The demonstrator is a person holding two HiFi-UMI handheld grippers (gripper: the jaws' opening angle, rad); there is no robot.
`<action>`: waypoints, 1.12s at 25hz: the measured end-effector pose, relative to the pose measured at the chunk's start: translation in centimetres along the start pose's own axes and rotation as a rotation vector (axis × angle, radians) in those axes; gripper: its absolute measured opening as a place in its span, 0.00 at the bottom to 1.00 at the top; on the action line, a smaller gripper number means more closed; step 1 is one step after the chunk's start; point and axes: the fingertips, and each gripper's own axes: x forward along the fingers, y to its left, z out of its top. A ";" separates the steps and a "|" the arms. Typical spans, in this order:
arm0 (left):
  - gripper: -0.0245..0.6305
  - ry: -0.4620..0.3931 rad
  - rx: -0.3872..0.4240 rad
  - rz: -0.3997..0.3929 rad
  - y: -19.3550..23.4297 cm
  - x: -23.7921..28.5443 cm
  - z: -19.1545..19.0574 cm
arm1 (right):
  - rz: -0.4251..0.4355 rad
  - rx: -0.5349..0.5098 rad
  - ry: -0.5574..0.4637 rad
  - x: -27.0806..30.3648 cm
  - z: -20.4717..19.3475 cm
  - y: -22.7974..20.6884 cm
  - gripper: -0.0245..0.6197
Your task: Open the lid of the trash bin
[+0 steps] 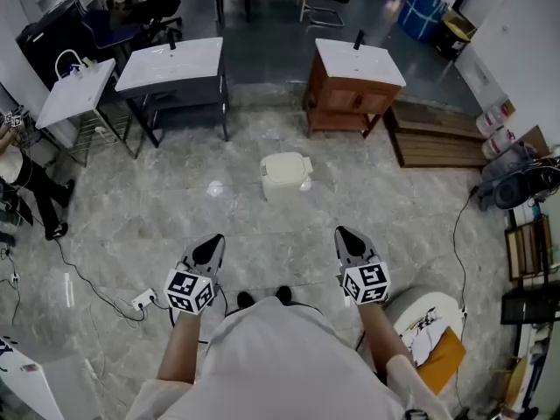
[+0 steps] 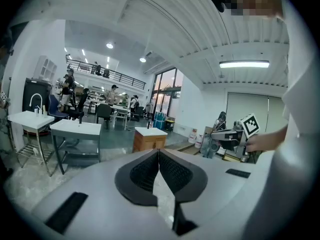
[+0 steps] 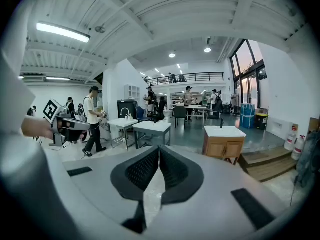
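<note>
A big workshop hall with a pale, marble-patterned floor (image 1: 131, 208), glossy enough to catch the ceiling lights. Along the floor's far edge stand two white-topped basin tables (image 1: 171, 64) and a wooden vanity cabinet (image 1: 354, 86) with a white basin top. Low wooden steps (image 1: 433, 138) lie at the vanity's right.

The trash bin (image 1: 286, 176), small and cream-coloured, stands alone on the open floor, just in front of the vanity's left corner. Its lid is down flat, so whatever is inside cannot be seen. A blue barrel (image 1: 423, 11) sits in the far right corner, and white jugs (image 1: 492, 129) cluster at the right edge beyond the steps; their contents are not visible either.

The left gripper (image 1: 210, 245) and the right gripper (image 1: 348, 237) are held side by side at the near edge of the floor, both tilted slightly downward, well apart from the bin, which lies ahead between their lines. Each gripper's own view shows its dark ribbed pads pressed together at the tip, with nothing caught between them.
</note>
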 end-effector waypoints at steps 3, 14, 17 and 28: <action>0.07 -0.001 -0.001 -0.003 0.2 -0.2 0.1 | 0.008 0.018 -0.002 0.1 0.2 0.4 0.09; 0.07 0.001 -0.006 -0.041 1.4 -1.6 -0.6 | -0.018 0.017 0.020 0.1 -0.3 2.7 0.09; 0.07 0.004 -0.007 -0.052 2.2 -2.2 -1.0 | -0.027 0.017 0.025 0.3 -0.6 3.8 0.09; 0.07 0.007 0.001 -0.059 5.3 -4.6 -1.8 | -0.051 0.015 0.033 0.9 -1.0 7.5 0.09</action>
